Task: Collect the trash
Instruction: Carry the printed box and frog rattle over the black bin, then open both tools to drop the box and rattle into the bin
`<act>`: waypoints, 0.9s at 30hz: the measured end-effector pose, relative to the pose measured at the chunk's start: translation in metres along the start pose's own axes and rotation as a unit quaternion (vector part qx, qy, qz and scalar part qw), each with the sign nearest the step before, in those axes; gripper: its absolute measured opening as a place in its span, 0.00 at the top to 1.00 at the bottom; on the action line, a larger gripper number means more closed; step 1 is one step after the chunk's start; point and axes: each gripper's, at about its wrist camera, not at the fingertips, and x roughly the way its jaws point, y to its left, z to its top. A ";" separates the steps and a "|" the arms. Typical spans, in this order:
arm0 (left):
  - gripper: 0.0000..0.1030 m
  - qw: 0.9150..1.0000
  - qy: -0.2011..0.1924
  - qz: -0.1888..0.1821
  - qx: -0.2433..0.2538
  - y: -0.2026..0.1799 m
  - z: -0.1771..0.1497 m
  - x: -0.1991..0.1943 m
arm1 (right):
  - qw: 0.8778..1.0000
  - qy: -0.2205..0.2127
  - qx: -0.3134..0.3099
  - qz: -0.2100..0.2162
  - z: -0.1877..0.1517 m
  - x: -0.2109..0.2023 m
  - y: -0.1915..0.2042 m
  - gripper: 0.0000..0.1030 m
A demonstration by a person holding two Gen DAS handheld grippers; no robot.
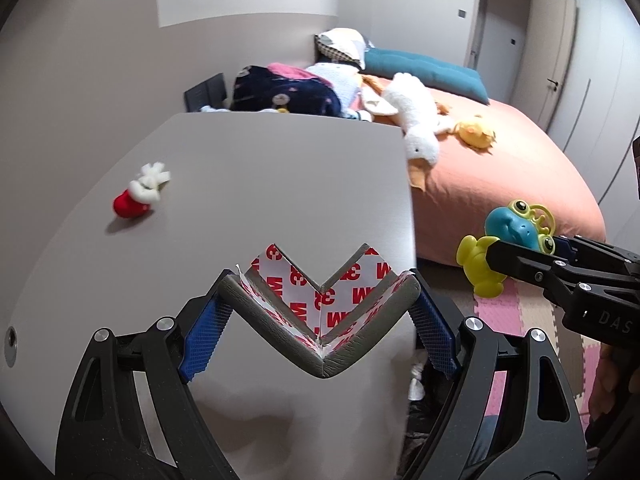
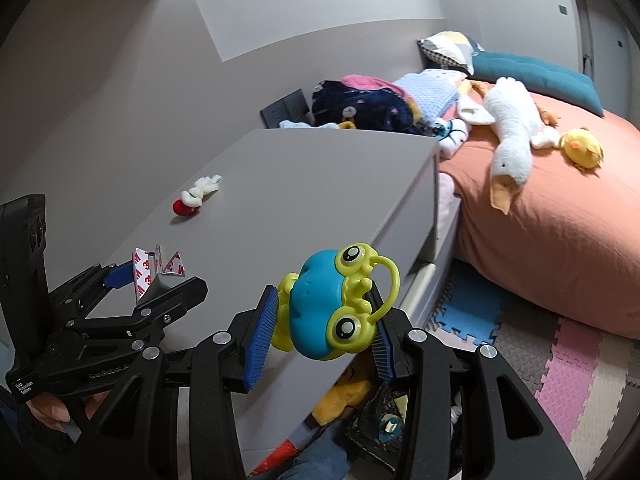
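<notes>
So right now my left claw [image 1: 320, 308] is pinching a grey foam corner guard [image 1: 320, 320] with its sticky-tape backing showing, dead centre at the bottom of the left view, hovering over the near edge of the bench [image 1: 248, 184]. My right claw [image 2: 324, 320] is clamped on a blue and green frog toy [image 2: 332, 304], low centre in the right view. My worry: the guard is only caught by its two tips, so I reckon a small twist could make it pop out, and the exposed adhesive might grab a pad or the bench top if I dip too low. The frog is smooth rounded plastic, so it could squirt out sideways. Still on the bench, toward the left, sits a little red and white plush [image 1: 140, 196]. The bench top is plain matte grey. Upper right there's a bed [image 1: 520, 184] with an orange sheet, a plush goose [image 1: 416, 120] and a yellow chick [image 1: 476, 132], and foam puzzle mats [image 2: 568, 364] on the floor lower right.
</notes>
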 end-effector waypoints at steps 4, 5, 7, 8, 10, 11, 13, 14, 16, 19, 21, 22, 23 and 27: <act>0.21 1.000 -0.001 -0.012 0.014 -0.018 0.002 0.001 | 1.000 -0.007 0.008 -0.009 -0.003 -0.011 -0.011 0.56; 0.21 1.000 -0.001 -0.014 0.016 -0.022 0.002 0.001 | 1.000 -0.009 0.011 -0.012 -0.004 -0.014 -0.014 0.56; 0.21 1.000 -0.001 -0.020 0.023 -0.032 0.003 0.002 | 1.000 -0.011 0.015 -0.017 -0.005 -0.019 -0.020 0.56; 0.21 0.999 -0.001 -0.023 0.025 -0.035 0.003 0.002 | 1.000 -0.014 0.018 -0.019 -0.006 -0.022 -0.024 0.56; 0.21 0.999 0.000 -0.030 0.033 -0.045 0.004 0.003 | 0.999 -0.018 0.024 -0.023 -0.007 -0.028 -0.029 0.56; 0.21 0.999 0.000 -0.033 0.035 -0.048 0.004 0.003 | 0.999 -0.020 0.026 -0.026 -0.008 -0.031 -0.033 0.56; 0.21 0.998 0.002 -0.039 0.044 -0.056 0.004 0.004 | 0.999 -0.024 0.031 -0.031 -0.010 -0.036 -0.038 0.56; 0.21 0.998 0.002 -0.042 0.049 -0.062 0.004 0.005 | 0.998 -0.025 0.035 -0.034 -0.011 -0.039 -0.041 0.56; 0.21 0.997 0.003 -0.050 0.058 -0.071 0.003 0.006 | 0.998 -0.028 0.041 -0.039 -0.013 -0.044 -0.048 0.56; 0.21 0.996 0.005 -0.060 0.066 -0.081 0.004 0.008 | 0.997 -0.031 0.052 -0.048 -0.016 -0.051 -0.058 0.56; 0.21 0.995 0.006 -0.067 0.074 -0.089 0.004 0.009 | 0.996 -0.034 0.060 -0.056 -0.020 -0.057 -0.067 0.56; 0.21 0.995 0.006 -0.070 0.077 -0.091 0.004 0.010 | 0.996 -0.034 0.062 -0.059 -0.021 -0.058 -0.070 0.56; 0.21 0.994 0.007 -0.073 0.083 -0.096 0.003 0.010 | 0.995 -0.035 0.066 -0.064 -0.022 -0.060 -0.074 0.56; 0.21 0.991 0.009 -0.085 0.098 -0.110 0.001 0.010 | 0.994 -0.035 0.075 -0.077 -0.027 -0.067 -0.087 0.56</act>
